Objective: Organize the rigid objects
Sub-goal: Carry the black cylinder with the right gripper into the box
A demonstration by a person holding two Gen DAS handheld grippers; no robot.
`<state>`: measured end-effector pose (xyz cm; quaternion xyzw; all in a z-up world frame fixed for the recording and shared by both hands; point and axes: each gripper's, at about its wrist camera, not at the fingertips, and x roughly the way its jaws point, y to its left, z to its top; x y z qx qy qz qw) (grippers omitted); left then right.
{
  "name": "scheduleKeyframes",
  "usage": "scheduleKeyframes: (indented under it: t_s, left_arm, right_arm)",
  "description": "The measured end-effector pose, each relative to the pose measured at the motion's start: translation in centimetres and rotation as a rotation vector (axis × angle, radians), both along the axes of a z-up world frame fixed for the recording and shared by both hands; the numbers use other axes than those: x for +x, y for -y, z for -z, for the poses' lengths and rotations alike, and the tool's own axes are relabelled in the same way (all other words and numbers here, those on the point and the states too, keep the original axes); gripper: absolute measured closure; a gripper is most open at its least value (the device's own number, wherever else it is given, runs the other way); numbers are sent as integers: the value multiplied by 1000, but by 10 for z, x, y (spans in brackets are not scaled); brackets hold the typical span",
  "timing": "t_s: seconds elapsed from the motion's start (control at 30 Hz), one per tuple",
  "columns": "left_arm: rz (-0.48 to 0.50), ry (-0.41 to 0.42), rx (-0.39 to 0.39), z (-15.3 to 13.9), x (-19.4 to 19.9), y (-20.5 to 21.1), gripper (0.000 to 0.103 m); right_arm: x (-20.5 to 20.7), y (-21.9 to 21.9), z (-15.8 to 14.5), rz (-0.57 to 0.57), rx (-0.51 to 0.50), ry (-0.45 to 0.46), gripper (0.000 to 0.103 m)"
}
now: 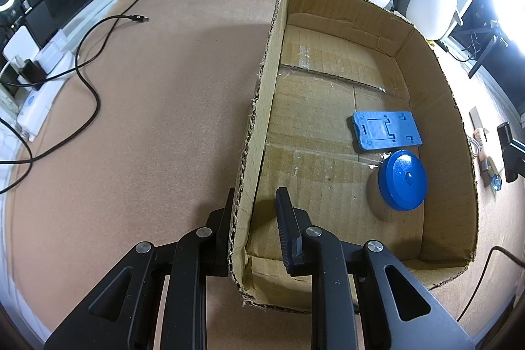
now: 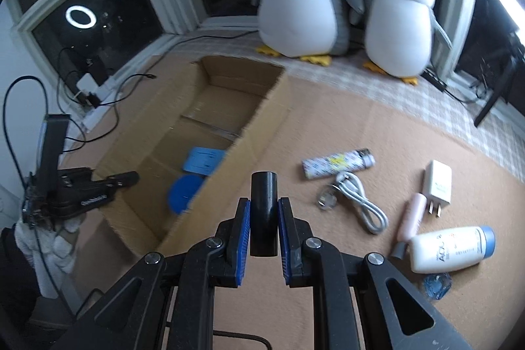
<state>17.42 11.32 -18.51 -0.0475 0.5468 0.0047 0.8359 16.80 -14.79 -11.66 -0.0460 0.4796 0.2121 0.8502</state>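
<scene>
Left fingers (image 1: 233, 218) pinching cardboard box (image 1: 262, 107) wall edge, right fingers (image 2: 239, 218) clamping black cylinder (image 2: 264, 212) above open mat

The left gripper (image 1: 254, 218) points steeply downward, its fingers (image 1: 288, 228) clamped on the side wall of the cardboard box (image 1: 262, 107), one finger outside and one inside. The right gripper (image 2: 264, 212) tilts downward too, its blue-padded fingers (image 2: 241, 238) pressed against a black cylinder (image 2: 264, 205) standing upright between them.
</scene>
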Motion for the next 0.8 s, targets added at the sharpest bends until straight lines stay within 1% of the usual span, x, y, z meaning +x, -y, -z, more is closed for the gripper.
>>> scheduleKeyframes:
  t_s: [0.23, 0.53, 0.8]
  left_arm:
    - [-1, 2, 0, 0, 1, 1, 83]
    - [-3, 4, -7, 0, 1, 1, 83]
    - [-5, 7, -13, 1, 1, 0, 83]
  right_arm:
    - [-3, -38, -3, -74, 16, 12, 88]
    - [-16, -96, 7, -192, -24, 17, 88]
    - [-18, -121, 23, -229, -37, -11, 88]
